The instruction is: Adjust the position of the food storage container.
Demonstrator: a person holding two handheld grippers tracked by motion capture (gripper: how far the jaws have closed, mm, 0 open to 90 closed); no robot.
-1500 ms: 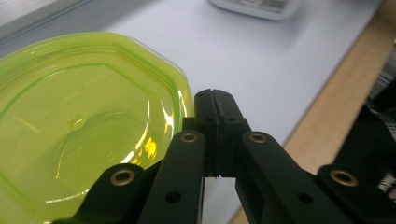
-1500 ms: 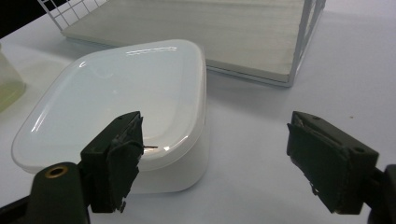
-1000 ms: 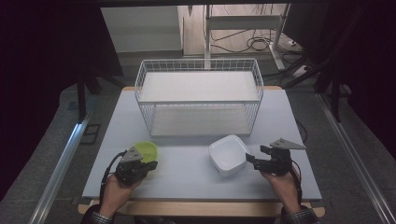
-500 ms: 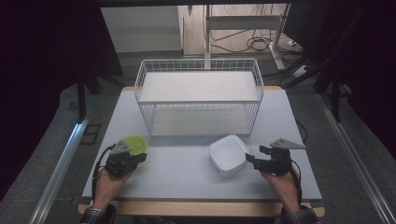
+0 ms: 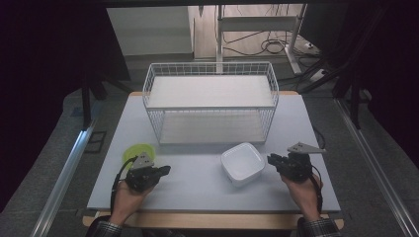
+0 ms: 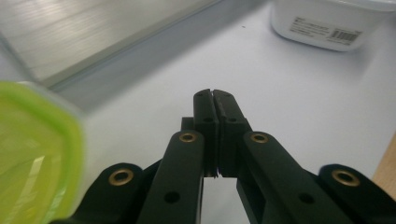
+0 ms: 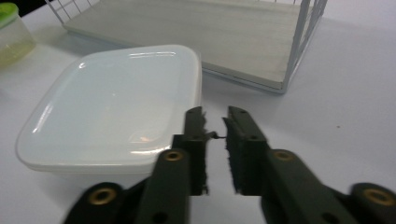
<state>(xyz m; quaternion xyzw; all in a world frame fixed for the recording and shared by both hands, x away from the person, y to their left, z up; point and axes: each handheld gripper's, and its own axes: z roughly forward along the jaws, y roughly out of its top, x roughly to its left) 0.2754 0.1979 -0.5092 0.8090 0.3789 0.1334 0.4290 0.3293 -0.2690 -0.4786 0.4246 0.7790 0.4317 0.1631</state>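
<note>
Seen from the high view: pale grey worktop (image 5: 197, 182) with a white wire basket (image 5: 210, 101) standing at centre frame toward the far edge, a pale board lying in its bottom. Just below and right of the basket's near side, a white lidded food container (image 5: 242, 163), square with rounded corners, resting flat on the worktop. At lower left, a small clear tub with a lime-green lid (image 5: 138, 152), partly hidden behind the left gripper (image 5: 164, 170).

Left gripper held in the person's left hand (image 5: 129, 195) at the lower left of the frame, pointing toward the right, touching neither container as far as can be judged. In the left gripper view, fingers (image 6: 205, 114) pressed together, nothing between them; green-lidded tub blurred at the left edge of that frame, white container at the upper right, a barcode label on its side.

Right gripper (image 5: 271, 159) held in the right hand (image 5: 302, 190) at the lower right of the high view, pointing left at the white container, tips just beside its right edge. In the right gripper view, fingers (image 7: 195, 128) parted by a narrow gap, holding nothing; left finger apparently at the container's rim, though contact hard to confirm. White container at centre left of that frame, basket corner at upper right, green-lidded tub at upper left.
</note>
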